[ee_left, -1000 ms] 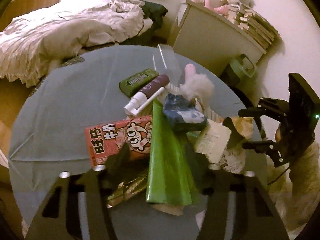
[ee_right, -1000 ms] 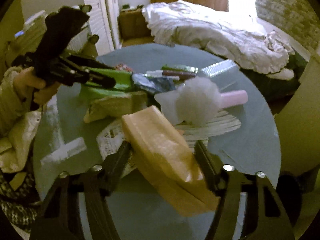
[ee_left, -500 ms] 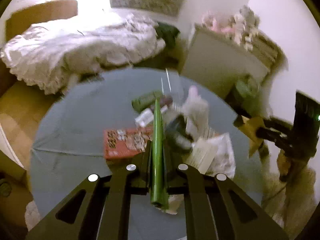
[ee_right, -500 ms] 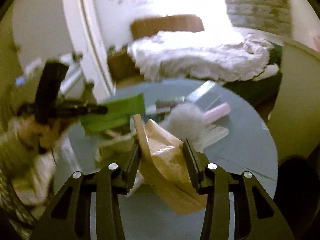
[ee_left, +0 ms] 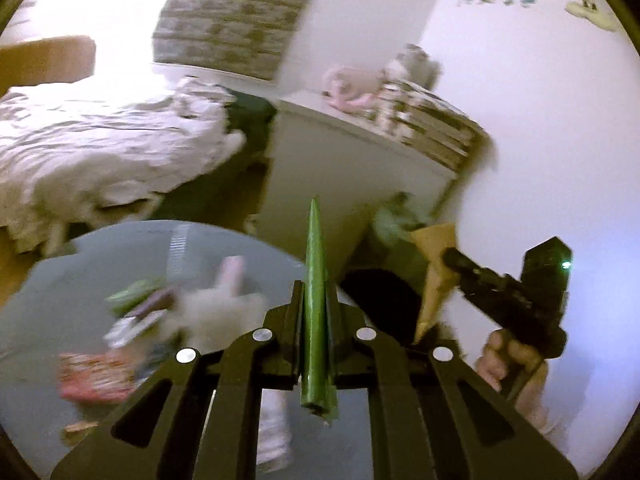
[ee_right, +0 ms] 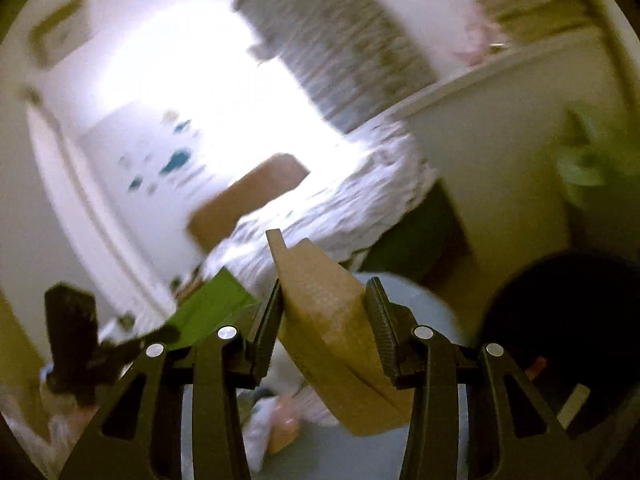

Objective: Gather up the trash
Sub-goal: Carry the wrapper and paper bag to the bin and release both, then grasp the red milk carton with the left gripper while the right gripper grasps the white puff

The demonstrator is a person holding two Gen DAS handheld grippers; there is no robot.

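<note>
Trash aloft: left gripper (ee_left: 316, 320) pinching green wrapper (ee_left: 315, 280), right gripper (ee_right: 322, 320) clamping tan packet (ee_right: 332, 328); keep jaws tight toward the dark bin (ee_right: 560, 320).

Home bedroom. Unmade bed with rumpled white bedding (ee_left: 100, 140) far ahead-left of left tongs, wooden headboard (ee_left: 44, 60) behind it. White cabinet (ee_left: 340, 176) straight ahead, pink plush toys (ee_left: 352, 84) and stacked books (ee_left: 428, 120) on top. Round grey table (ee_left: 100, 264) below tongs, littered with wrappers. Wall stickers (ee_right: 176, 160) beyond right tongs.
</note>
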